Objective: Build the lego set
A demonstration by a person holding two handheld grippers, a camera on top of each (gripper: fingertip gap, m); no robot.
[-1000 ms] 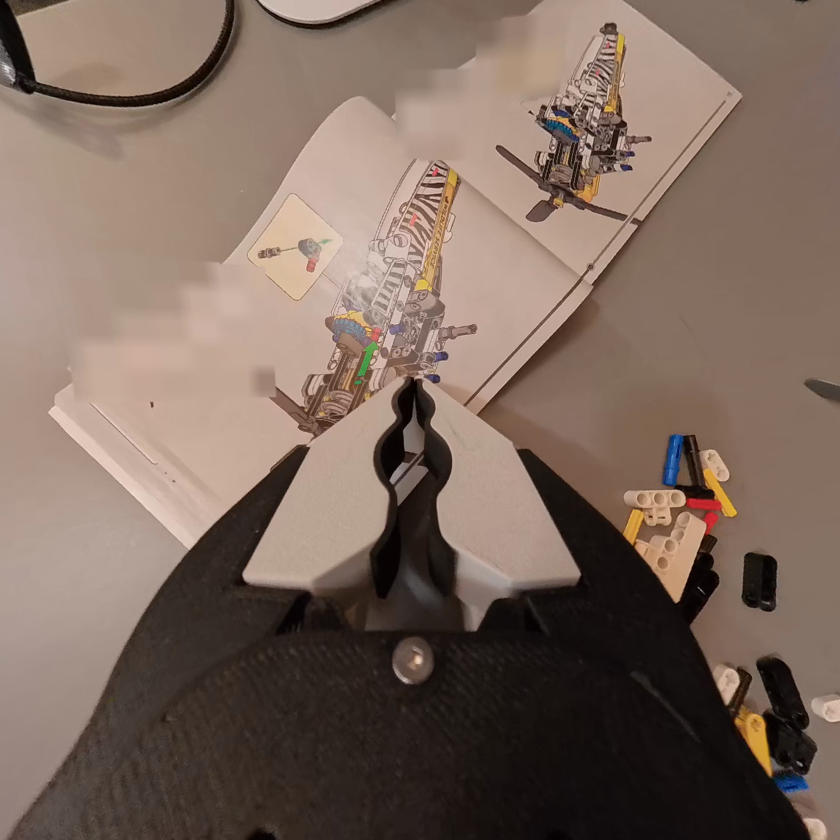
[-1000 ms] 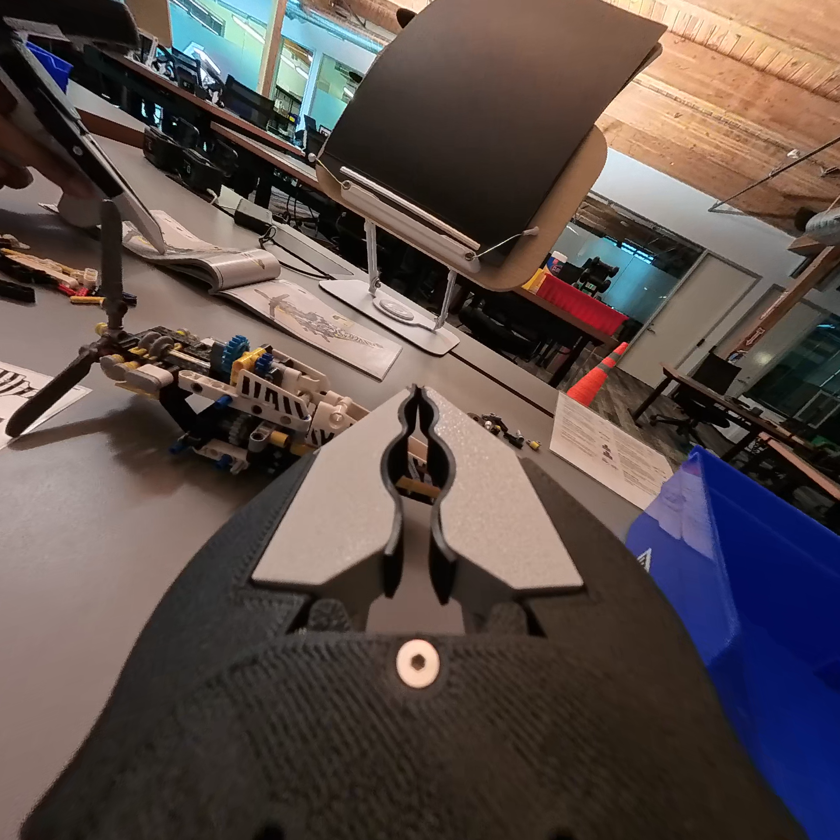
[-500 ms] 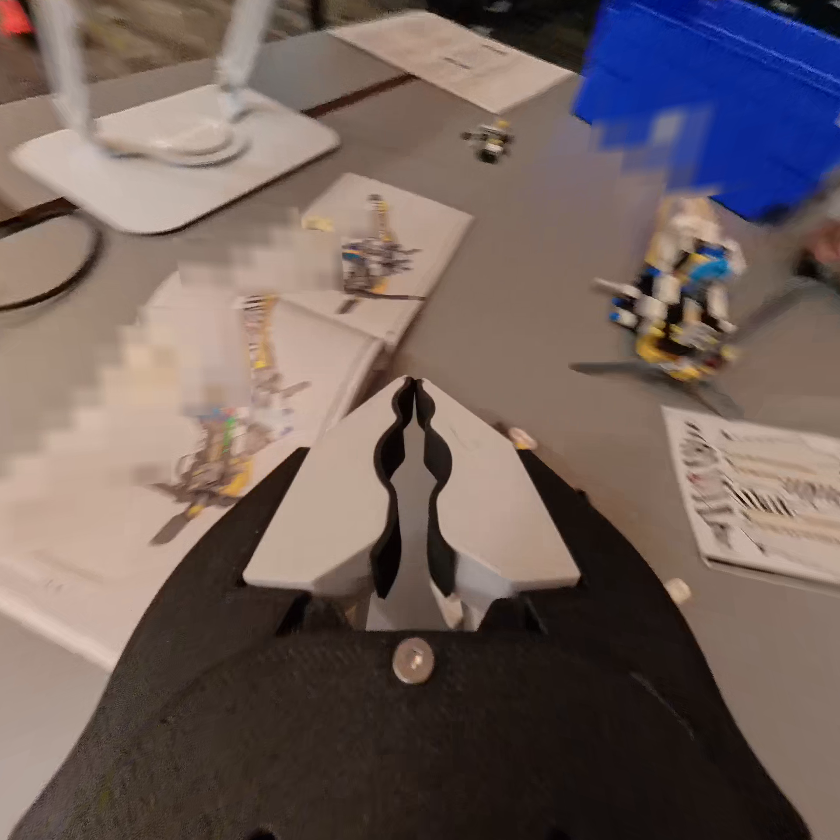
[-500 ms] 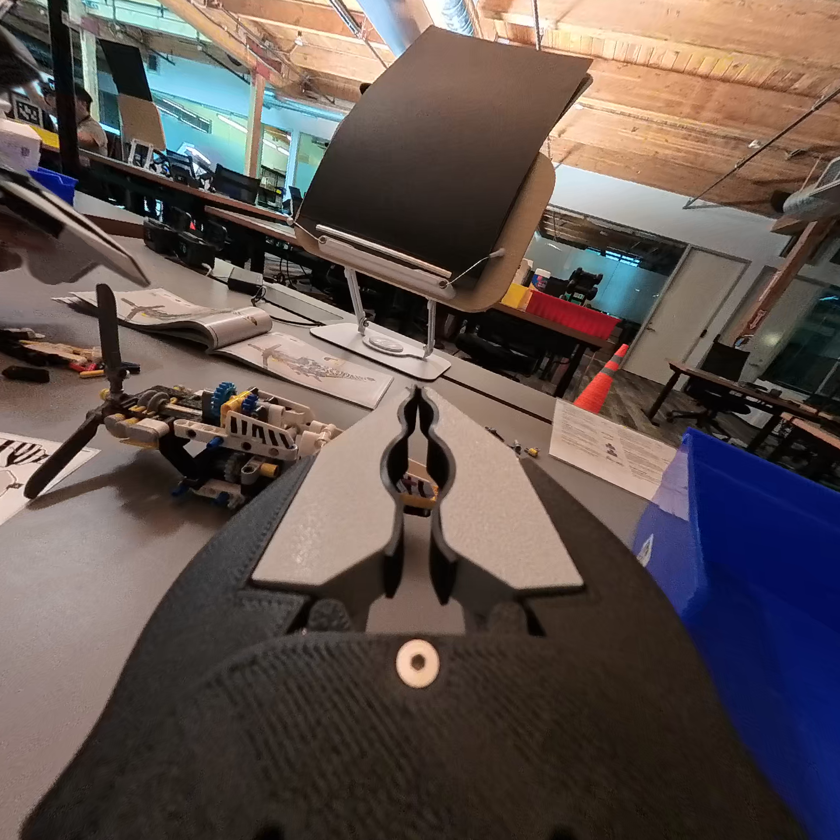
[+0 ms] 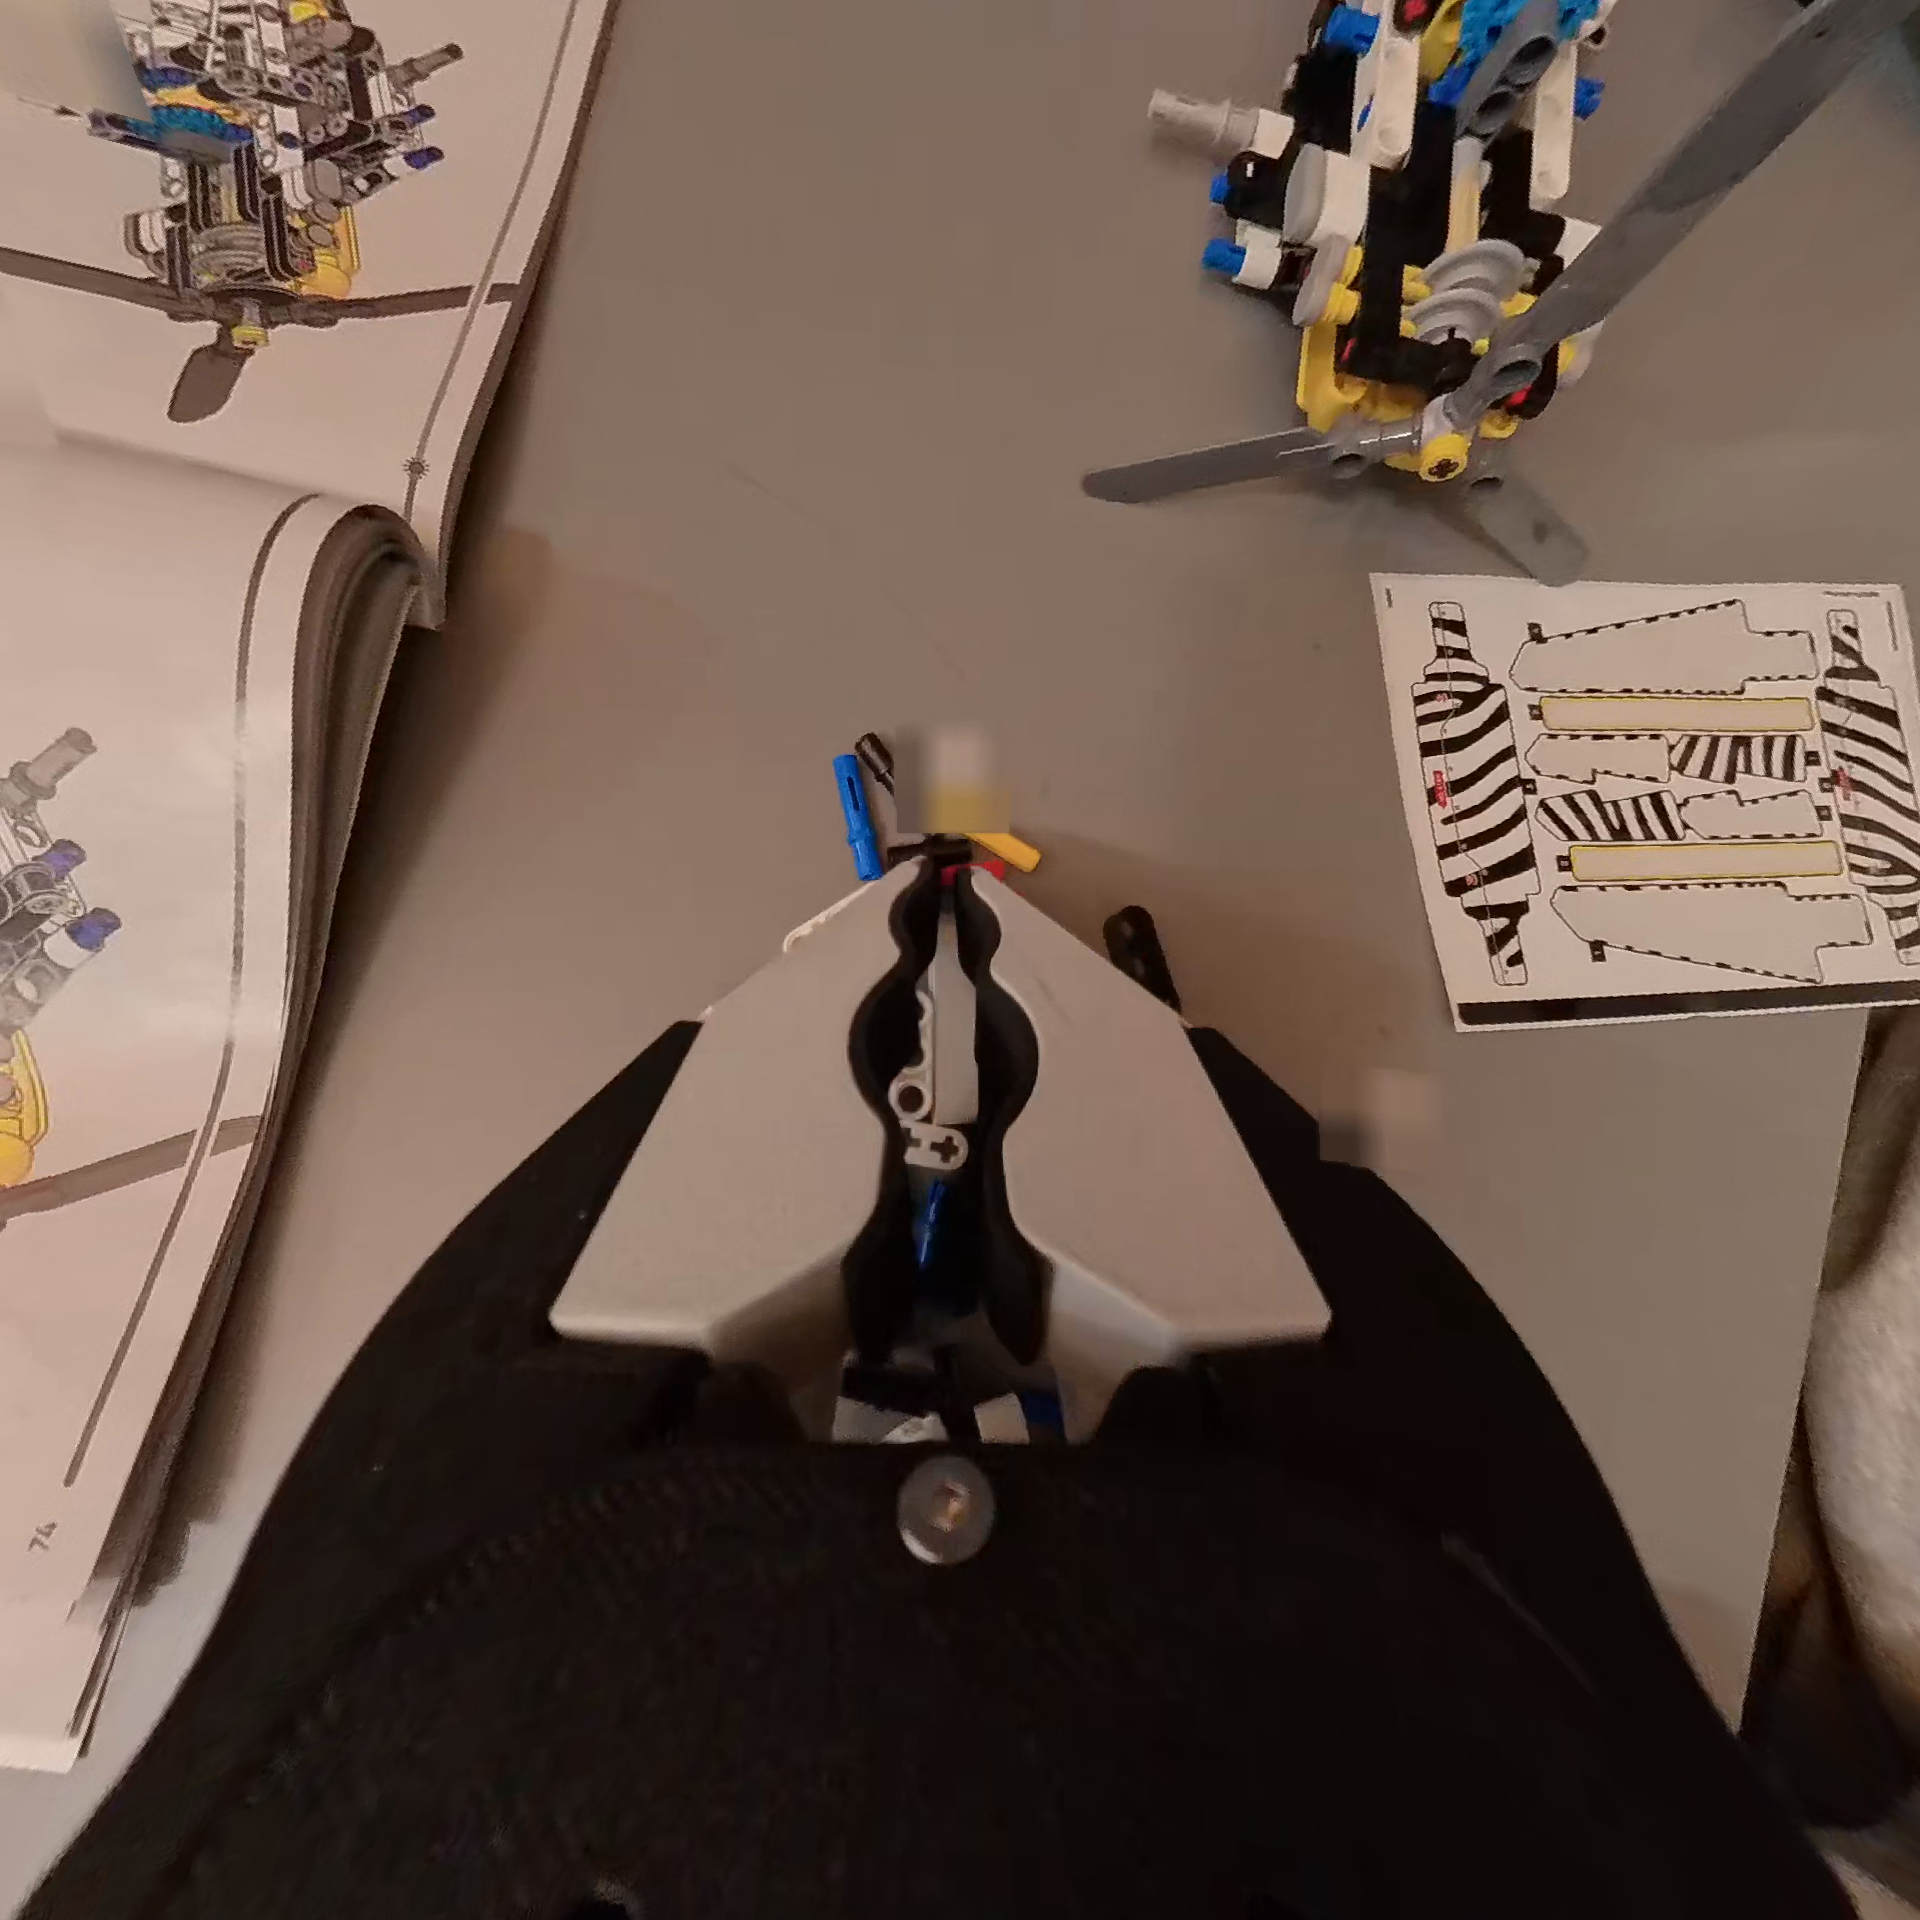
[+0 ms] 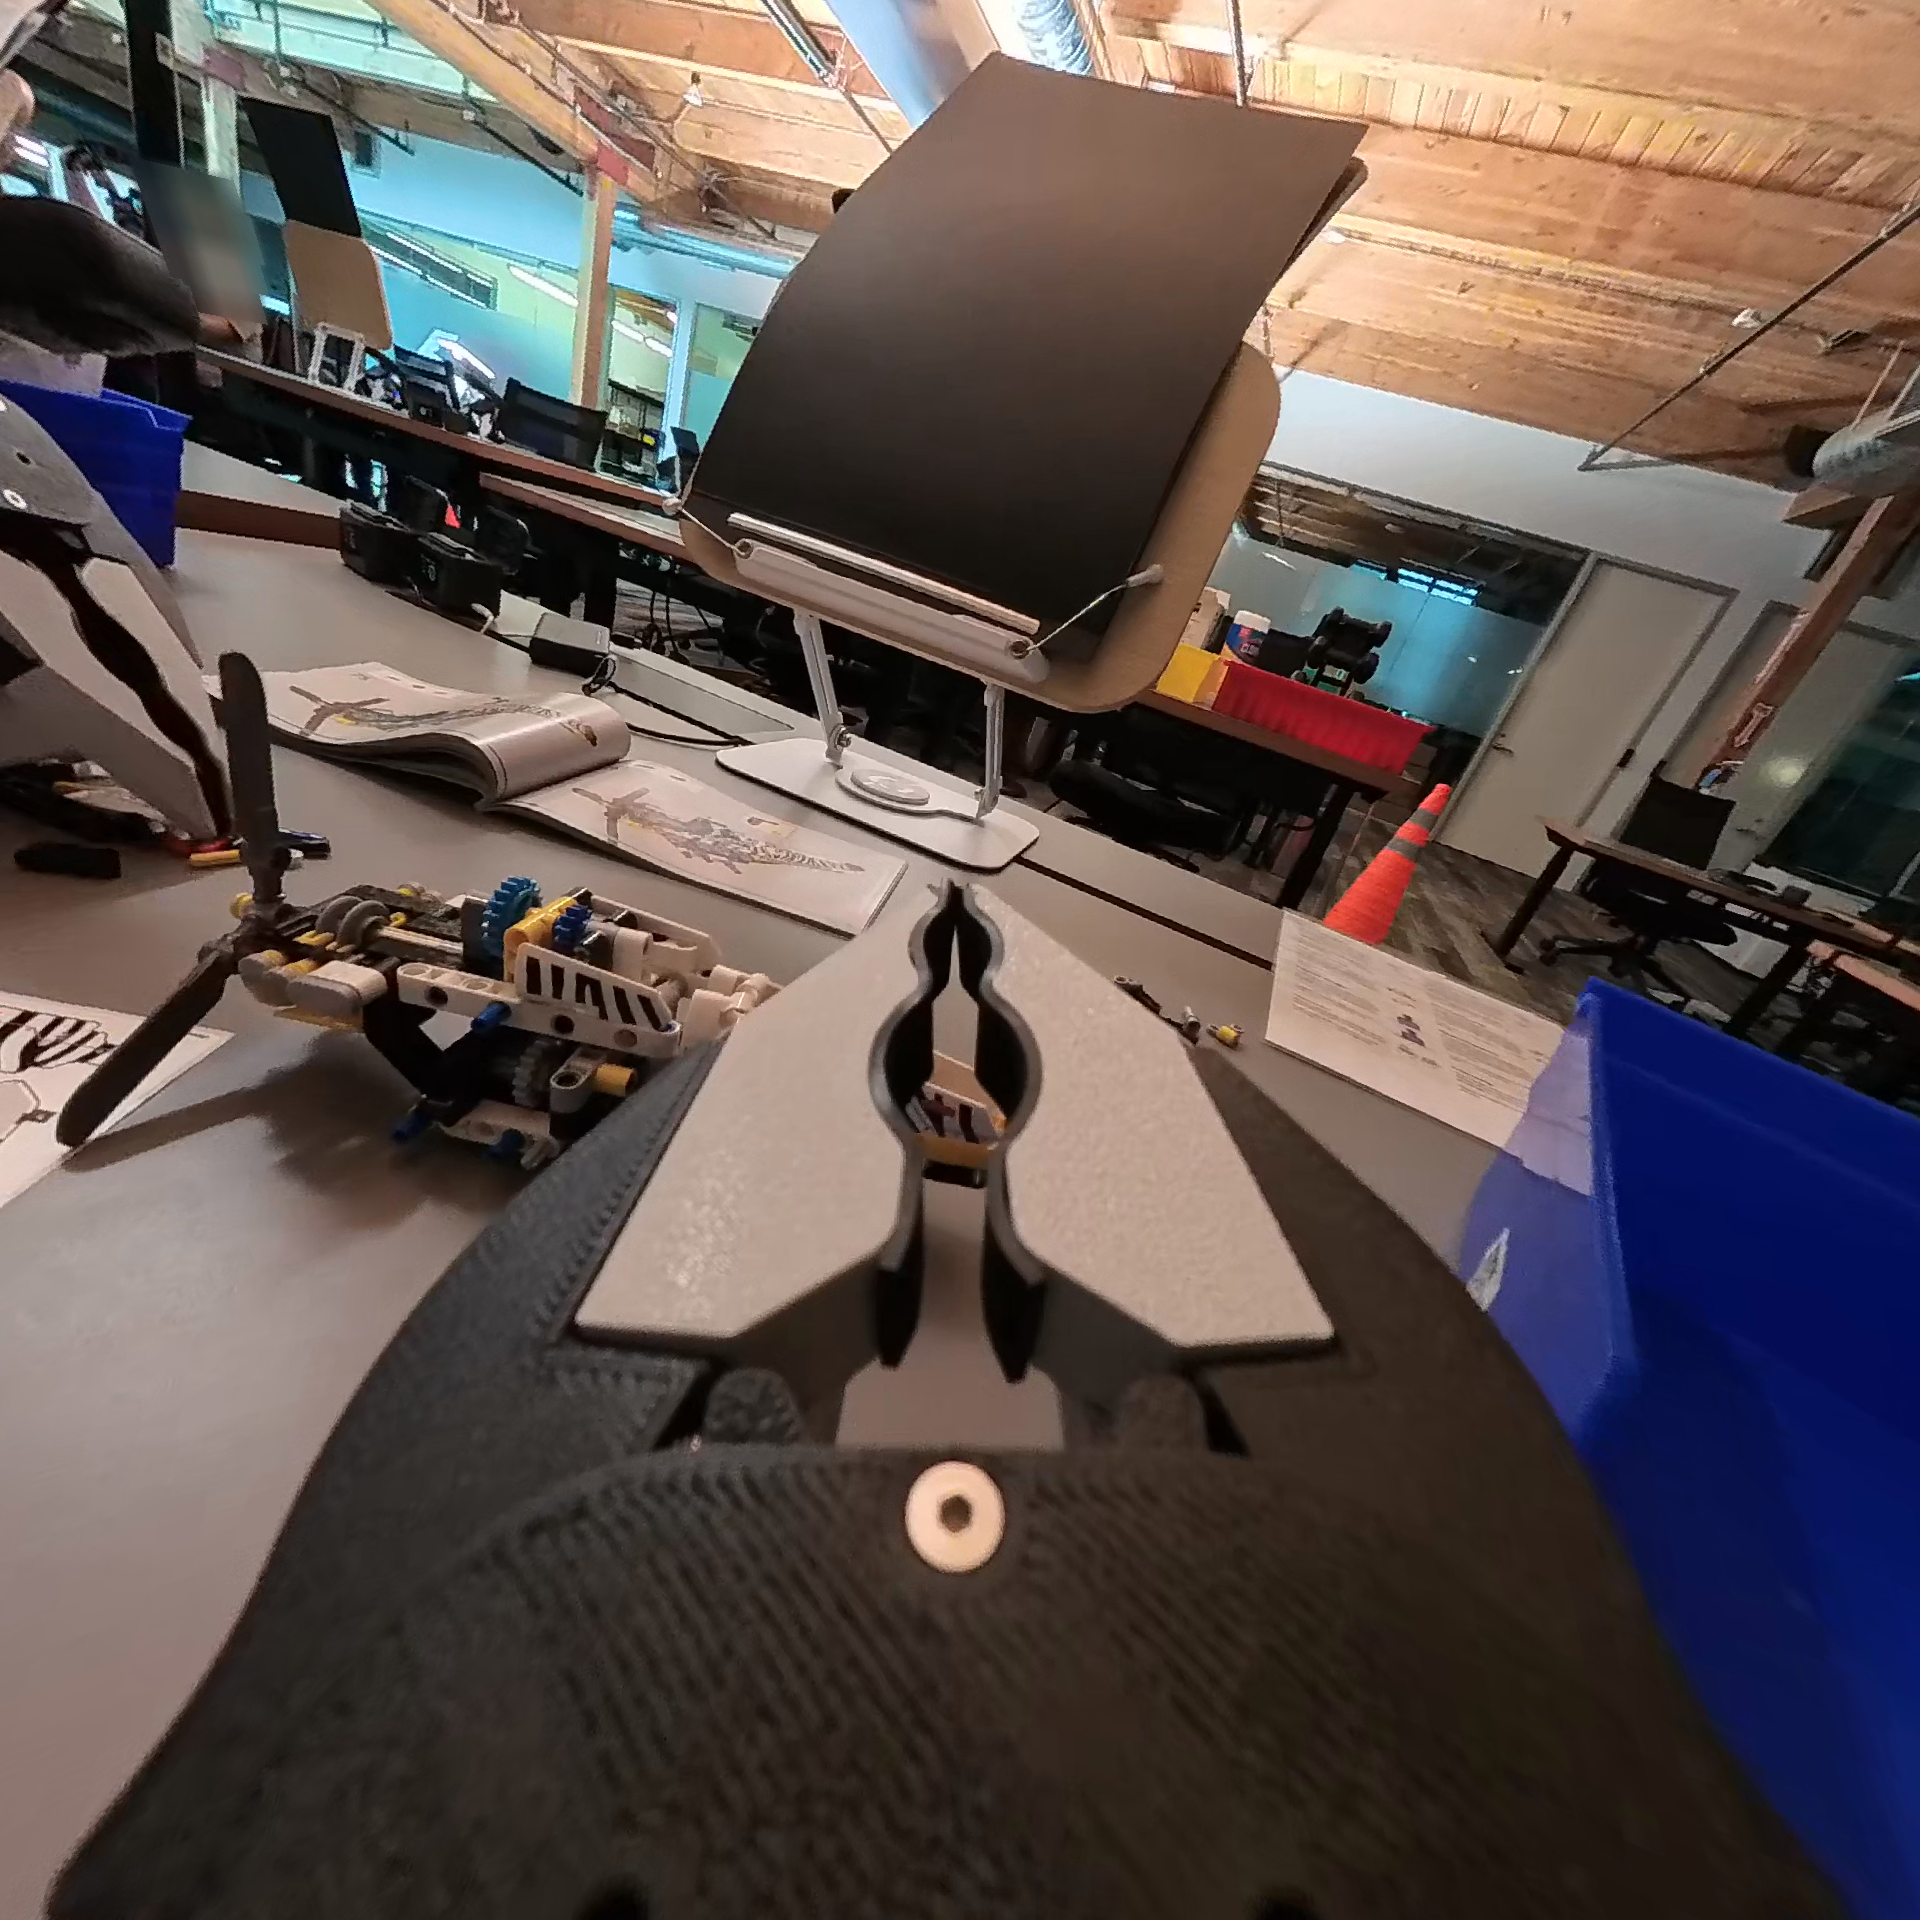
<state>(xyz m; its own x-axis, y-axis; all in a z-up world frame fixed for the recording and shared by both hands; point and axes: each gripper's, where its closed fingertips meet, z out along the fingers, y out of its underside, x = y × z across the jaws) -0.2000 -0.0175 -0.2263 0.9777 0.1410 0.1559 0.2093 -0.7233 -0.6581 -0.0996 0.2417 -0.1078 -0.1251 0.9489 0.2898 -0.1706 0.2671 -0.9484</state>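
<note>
The part-built lego model (image 5: 1392, 239), white, black and yellow with grey propeller blades, lies at the top right of the left wrist view. It is also left of centre in the right wrist view (image 6: 499, 997). My left gripper (image 5: 940, 873) is shut and points down over a small pile of loose pieces: a blue pin (image 5: 852, 816), a yellow piece (image 5: 1006, 847) and a grey beam (image 5: 935, 1060) seen through the jaw gap. My right gripper (image 6: 954, 899) is shut and low over the table, right of the model. The left gripper (image 6: 94, 675) also shows at the far left of that view.
The open instruction booklet (image 5: 208, 520) lies left of the pile. A zebra-striped sticker sheet (image 5: 1662, 800) lies right of it. A book stand (image 6: 997, 416), a blue bin (image 6: 1714, 1247), a paper sheet (image 6: 1403, 1029) and small loose pieces (image 6: 1184, 1013) stand beyond and right of my right gripper. The tips of one gripper are about 30 cm away from the tips of the other.
My left gripper swung from over the booklet to the right and now points down at the loose pieces. My right gripper stays shut and its view has shifted only slightly.
</note>
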